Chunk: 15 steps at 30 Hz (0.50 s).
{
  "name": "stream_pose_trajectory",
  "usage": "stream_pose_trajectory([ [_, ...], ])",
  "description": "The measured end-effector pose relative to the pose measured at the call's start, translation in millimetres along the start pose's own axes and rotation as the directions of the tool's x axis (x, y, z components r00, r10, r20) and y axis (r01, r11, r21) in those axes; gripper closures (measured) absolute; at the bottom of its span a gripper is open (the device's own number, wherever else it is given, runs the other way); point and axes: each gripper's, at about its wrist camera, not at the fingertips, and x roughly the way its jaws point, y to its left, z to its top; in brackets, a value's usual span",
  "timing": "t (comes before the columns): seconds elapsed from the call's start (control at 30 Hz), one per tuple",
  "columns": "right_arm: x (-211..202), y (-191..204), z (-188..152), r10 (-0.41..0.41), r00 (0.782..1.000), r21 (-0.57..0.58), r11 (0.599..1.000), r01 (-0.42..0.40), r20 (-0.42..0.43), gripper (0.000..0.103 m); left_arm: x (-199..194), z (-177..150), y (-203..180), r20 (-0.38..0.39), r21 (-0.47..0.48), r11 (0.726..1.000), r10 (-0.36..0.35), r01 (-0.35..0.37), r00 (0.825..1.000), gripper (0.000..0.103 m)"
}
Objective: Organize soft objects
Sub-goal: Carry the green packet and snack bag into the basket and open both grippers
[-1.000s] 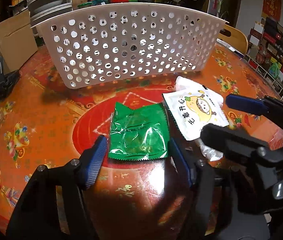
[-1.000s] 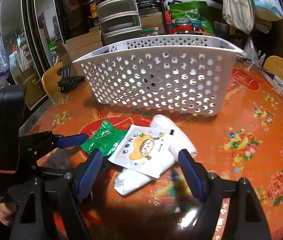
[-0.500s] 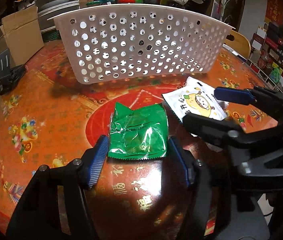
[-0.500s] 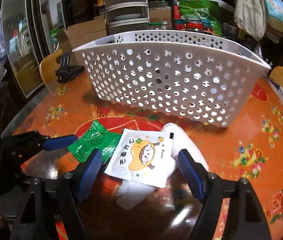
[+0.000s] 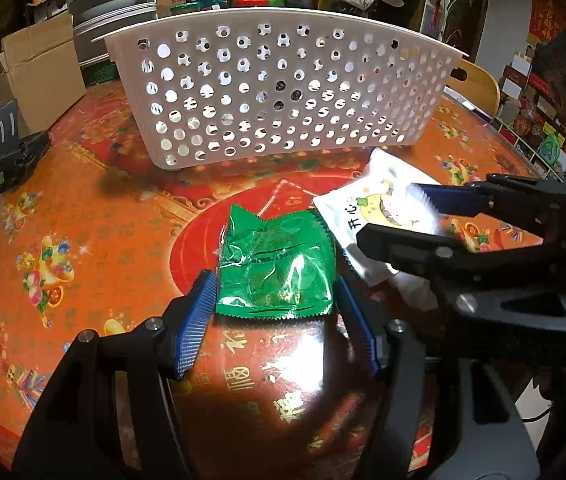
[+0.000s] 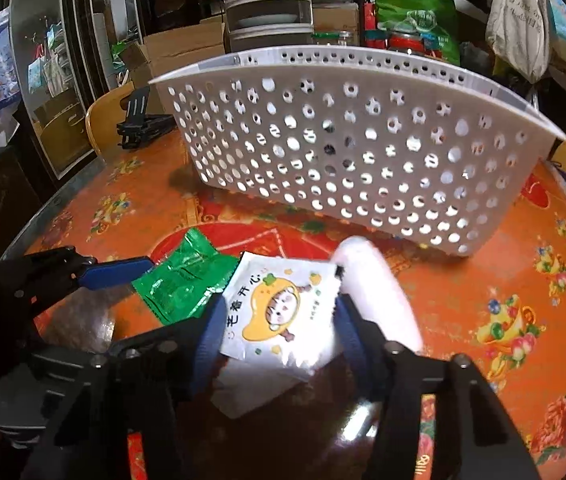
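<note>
- Straddling green packet (image 5: pixel 277 270) flat on table (image 5: pixel 83 208): left gripper (image 5: pixel 277 318) wide, aligned to pinch it.
- Right gripper (image 6: pixel 281 320) narrowed around white cartoon packet (image 6: pixel 283 312), grip unconfirmed; basket (image 6: pixel 363 152) behind receives both.

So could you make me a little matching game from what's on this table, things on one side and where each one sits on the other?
Things:
1. green packet
2. white cartoon packet
3. white basket
4. black folded stand

Places:
A. standing behind both packets
B. between the right tongs' blue pads
C. near the table's far left edge
D. flat on the table between the left tongs' blue pads

Pairs: 1-D, 2-B, 3-A, 4-C
</note>
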Motion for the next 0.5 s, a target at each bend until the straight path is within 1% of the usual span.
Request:
stream_pose_trajectory([
  [0.1,1,-3,-2,0.013,1.0,0.001,1.0,-0.013,-0.001,0.057,0,0,-2,-0.001,0.009,1.0,0.003,-0.003,1.0,0.044],
  [0.13,1,-2,-3,0.012,1.0,-0.005,1.0,-0.012,0.003,0.063,0,0,-3,-0.001,0.009,1.0,0.003,-0.003,1.0,0.044],
  [0.2,-2,2,-4,-0.006,1.0,-0.028,1.0,0.007,0.018,0.071,0,1,-2,0.0,0.002,1.0,-0.004,0.004,1.0,0.044],
  [0.4,-6,-4,-4,-0.003,0.999,-0.01,1.0,0.004,0.041,0.071,0,1,-1,0.002,-0.008,1.0,-0.012,0.012,1.0,0.044],
  [0.5,-10,-3,-4,-0.022,0.997,-0.024,0.999,0.023,0.071,0.071,0,1,-2,0.0,-0.002,1.0,-0.007,0.007,1.0,0.044],
])
